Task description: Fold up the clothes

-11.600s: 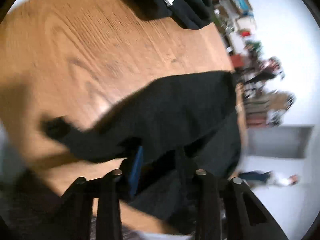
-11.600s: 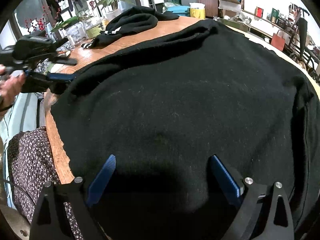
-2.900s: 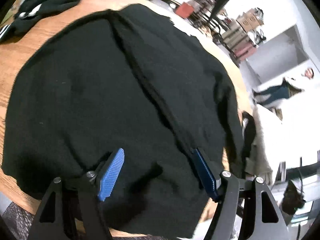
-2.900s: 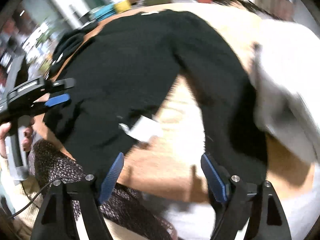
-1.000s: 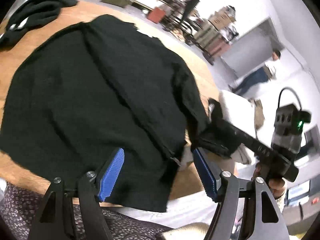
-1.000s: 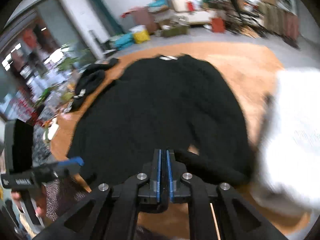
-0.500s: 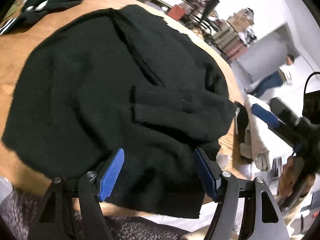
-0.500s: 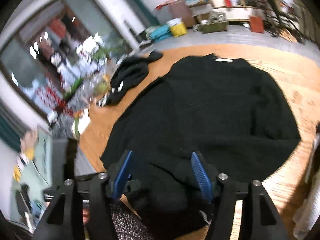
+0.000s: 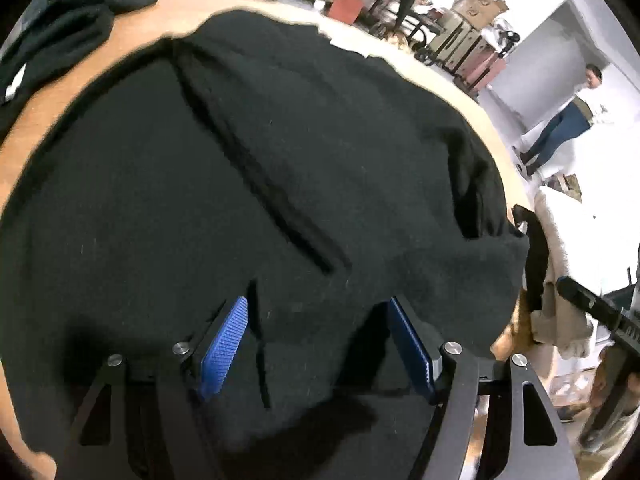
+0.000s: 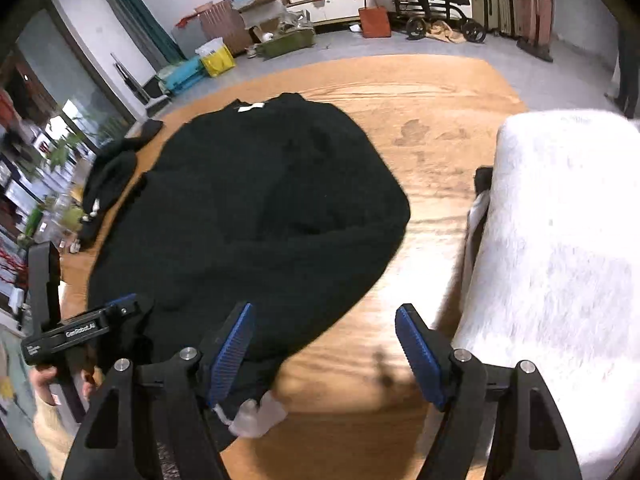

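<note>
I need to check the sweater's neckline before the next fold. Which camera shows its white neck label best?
The right wrist view: the white neck label shows plainly at the far edge of the black sweater. The left wrist view shows only the sweater's body close up; no label can be made out there.

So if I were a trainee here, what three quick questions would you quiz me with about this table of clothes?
1. True or false: the black sweater lies spread on the wooden table.
2. What lies to the sweater's right in the right wrist view? A) a white fluffy garment B) a red towel C) a pair of jeans
3. Fill in: between the fingertips of the right gripper there is only bare ____.

Key:
1. True.
2. A, the white fluffy garment.
3. Table. Its jaws are opening, with no cloth between them; the left gripper stands open over the sweater.
</note>
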A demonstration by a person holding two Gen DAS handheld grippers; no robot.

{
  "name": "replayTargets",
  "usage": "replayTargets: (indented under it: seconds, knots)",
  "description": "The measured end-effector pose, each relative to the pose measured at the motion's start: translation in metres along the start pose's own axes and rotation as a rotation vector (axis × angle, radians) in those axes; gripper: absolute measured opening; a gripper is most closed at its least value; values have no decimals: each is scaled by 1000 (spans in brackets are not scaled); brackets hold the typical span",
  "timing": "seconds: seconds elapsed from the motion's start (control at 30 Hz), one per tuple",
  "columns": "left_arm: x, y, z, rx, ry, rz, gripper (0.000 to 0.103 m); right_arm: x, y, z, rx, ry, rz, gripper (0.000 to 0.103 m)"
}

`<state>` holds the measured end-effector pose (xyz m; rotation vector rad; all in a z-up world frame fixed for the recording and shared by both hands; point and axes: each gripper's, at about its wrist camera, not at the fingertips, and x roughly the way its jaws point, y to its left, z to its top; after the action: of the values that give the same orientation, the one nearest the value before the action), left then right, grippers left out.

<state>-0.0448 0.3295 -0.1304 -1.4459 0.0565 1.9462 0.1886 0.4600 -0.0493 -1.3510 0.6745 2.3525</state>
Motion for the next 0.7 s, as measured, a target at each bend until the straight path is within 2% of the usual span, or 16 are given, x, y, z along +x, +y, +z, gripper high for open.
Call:
replayTargets:
  seconds: [0.07, 0.13, 0.17, 0.2, 0.23, 0.27, 0.4, 0.5, 0.57, 0.63, 0.7]
  knots:
    - [3, -4, 1, 8, -4, 14, 71, 7, 0, 15, -3, 12, -9, 79]
    - [2, -7, -1, 17, -9, 19, 48, 13, 1, 32, -17, 8, -22, 83]
    - [1, -7, -5, 17, -9, 21, 27, 16, 0, 43, -23, 13, -39, 84]
    - [-2, -4, -8, 4, -14, 8, 17, 21, -2, 53, -17, 24, -67, 85]
    - [-6, -1, -10, -17, -26, -12, 12, 25, -4, 59, -9, 36, -88, 85]
    - [-12, 3, -12, -37, -43, -22, 3, 30, -6, 65, -4, 51, -96, 84]
    - [-54, 32, -21, -114, -152, -86, 3, 51, -19, 79, 44, 113, -107, 84]
    - [-83, 53, -28, -125, -200, -41, 3, 56, -17, 80, 24, 126, -128, 84]
    - [-92, 65, -31, -139, -199, -43, 3, 59, -13, 81, 1, 140, -147, 84]
    - [-93, 64, -32, -97, -173, -45, 3, 63, -14, 82, 0, 149, -160, 84]
    - [-91, 58, -36, -73, -172, 6, 4, 65, -14, 82, 3, 146, -173, 84]
